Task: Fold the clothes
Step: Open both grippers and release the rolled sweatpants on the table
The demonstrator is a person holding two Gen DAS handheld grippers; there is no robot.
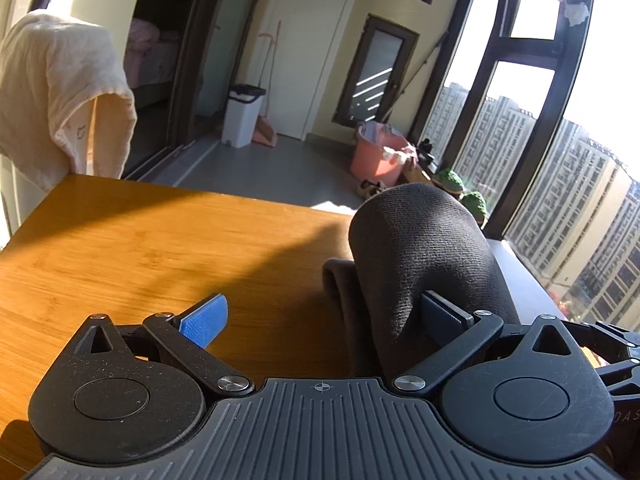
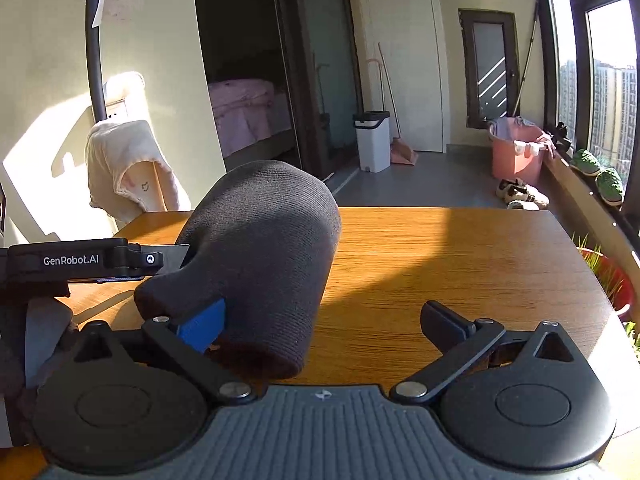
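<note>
A dark grey knit garment (image 1: 420, 248) bulges up over the right side of the wooden table (image 1: 120, 248). It drapes over the right finger (image 1: 440, 316) of my left gripper (image 1: 322, 300), whose jaws stand wide open. The blue left pad (image 1: 204, 322) is bare. In the right wrist view the same garment (image 2: 264, 240) covers the left finger (image 2: 200, 328) of my right gripper (image 2: 324, 308), which is also wide open with its right finger (image 2: 444, 324) free over the table (image 2: 460, 260). The left gripper's black housing (image 2: 80, 260) reaches into the cloth from the left.
A cream towel (image 1: 60, 92) hangs over a stand beyond the table's far left corner. On the floor behind are a white bin (image 2: 372, 140), a pink tub (image 2: 516, 152) and shoes (image 2: 520, 196). A red plant pot (image 2: 612, 280) sits off the table's right edge, under the window.
</note>
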